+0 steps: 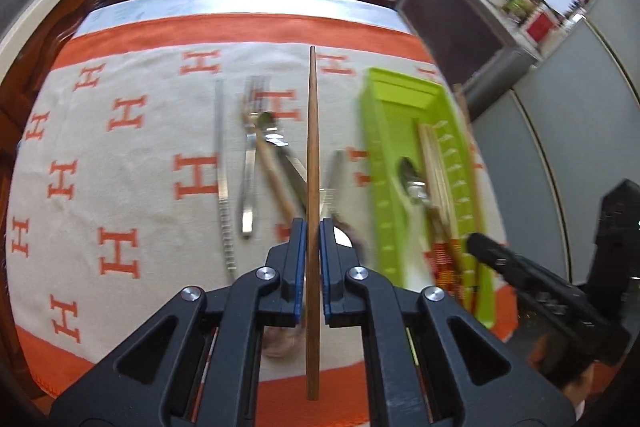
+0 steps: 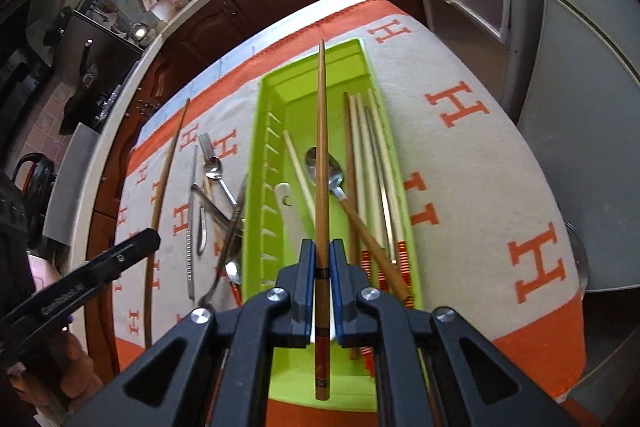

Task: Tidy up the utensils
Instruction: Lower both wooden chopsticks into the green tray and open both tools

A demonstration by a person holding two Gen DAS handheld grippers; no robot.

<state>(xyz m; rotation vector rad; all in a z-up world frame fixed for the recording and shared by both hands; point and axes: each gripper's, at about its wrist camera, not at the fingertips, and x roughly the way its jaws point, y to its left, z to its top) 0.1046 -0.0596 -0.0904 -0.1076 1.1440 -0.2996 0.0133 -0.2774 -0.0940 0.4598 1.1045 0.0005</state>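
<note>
Much of what lies past my left gripper point(image 1: 313, 227) is smeared: the loose cutlery on the blanket point(image 1: 132, 155) blurs together, and I can only pick out a fork point(image 1: 251, 155), a slim metal piece with a ridged end point(image 1: 222, 179) and a wooden-handled utensil point(image 1: 272, 167) crossing others. My own fingers hide whatever sits right under them, and a pale rounded shape below the left gripper is too blurred to name. The left gripper is closed tight on a plain brown chopstick point(image 1: 313, 163), which points straight ahead over the loose pile, its thick end sticking out behind the pads. My right gripper point(image 2: 322, 255) is likewise clamped on a second brown chopstick point(image 2: 321, 147), this one with dark and red bands near its thick end, and it hangs lengthwise over the green tray point(image 2: 256, 187). In the tray lie a spoon point(image 2: 334, 167) with a wooden handle, a white utensil point(image 2: 288, 207) partly covered by my gripper, and several pale chopsticks with red-striped ends point(image 2: 374, 163) along the right wall. The tray's near end is cut off beneath my fingers. Bare blanket stretches to the tray's right, out to the tabletop's orange border; to its left the loose cutlery lies close beside the wall.
</note>
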